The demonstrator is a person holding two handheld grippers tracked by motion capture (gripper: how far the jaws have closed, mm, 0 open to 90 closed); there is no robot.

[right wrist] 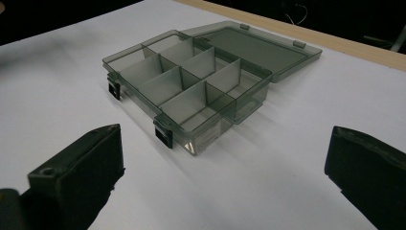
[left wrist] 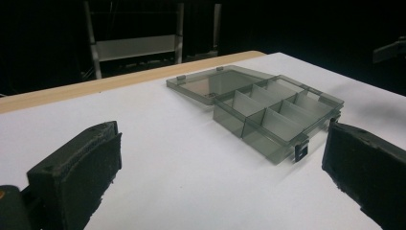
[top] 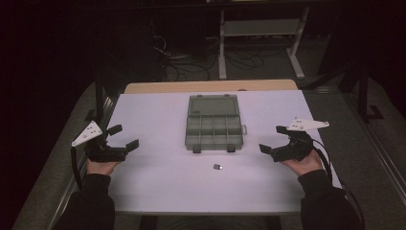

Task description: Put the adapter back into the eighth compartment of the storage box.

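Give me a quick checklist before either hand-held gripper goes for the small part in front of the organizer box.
1. Organizer box lid open, lying flat behind: ok.
2. Compartments look empty: ok.
3. Small part lying free on the table, apart from the box: ok.
4. Left hand-held gripper open, holding nothing: ok.
5. Right hand-held gripper open, holding nothing: ok.
6. What the part is and how it lies: cannot tell, too small.
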